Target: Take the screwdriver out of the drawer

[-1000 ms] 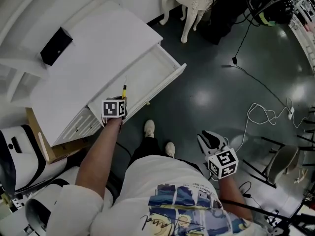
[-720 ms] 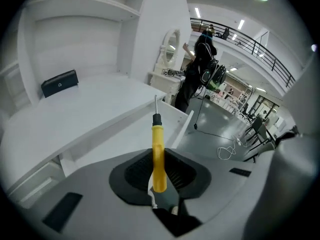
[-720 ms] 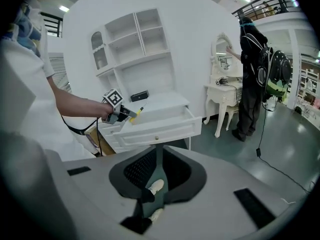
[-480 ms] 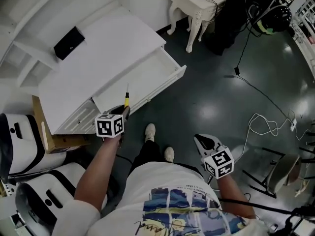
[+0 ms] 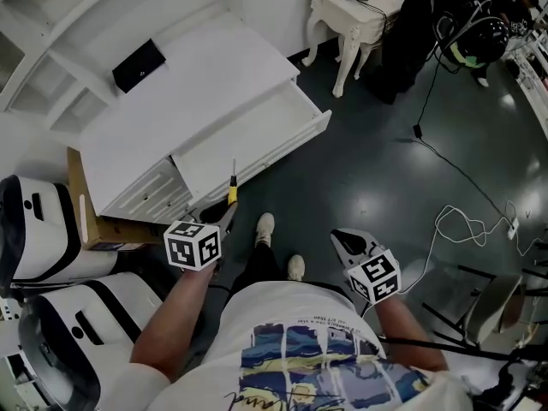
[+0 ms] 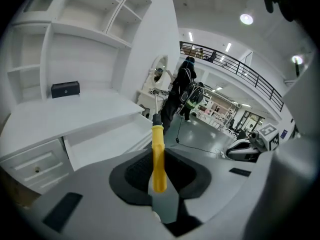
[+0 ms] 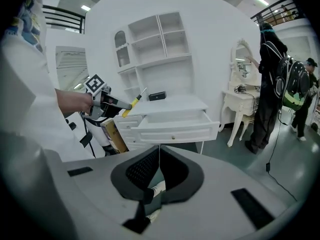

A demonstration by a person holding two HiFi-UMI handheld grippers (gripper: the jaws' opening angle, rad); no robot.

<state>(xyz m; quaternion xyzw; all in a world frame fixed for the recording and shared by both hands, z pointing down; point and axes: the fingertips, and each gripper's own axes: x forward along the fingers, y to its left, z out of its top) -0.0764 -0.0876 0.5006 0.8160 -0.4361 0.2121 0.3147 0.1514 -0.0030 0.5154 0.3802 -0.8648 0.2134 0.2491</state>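
My left gripper (image 5: 224, 219) is shut on a screwdriver (image 5: 232, 192) with a yellow handle, its thin shaft pointing toward the open white drawer (image 5: 257, 135). The tool hangs in the air in front of the drawer, over the dark floor. In the left gripper view the yellow handle (image 6: 158, 151) stands clamped between the pads of the left gripper (image 6: 159, 159), with the drawer (image 6: 107, 140) beyond it. My right gripper (image 5: 343, 241) hovers to the right of the person's body, shut with nothing in it. The right gripper view shows its jaws (image 7: 159, 160) touching, and the screwdriver (image 7: 129, 105) far off to the left.
A black box (image 5: 141, 65) lies on the white desk top (image 5: 197, 84). A white side table (image 5: 360, 15) stands behind the drawer. Cables (image 5: 467, 221) trail over the floor at right. White machines (image 5: 43, 229) and a cardboard box (image 5: 81, 208) crowd the left. A person with a backpack (image 7: 272, 84) stands by the side table.
My left gripper has pulled back from the drawer and risen, carrying the screwdriver. My right gripper's jaws have closed and it has shifted a little left.
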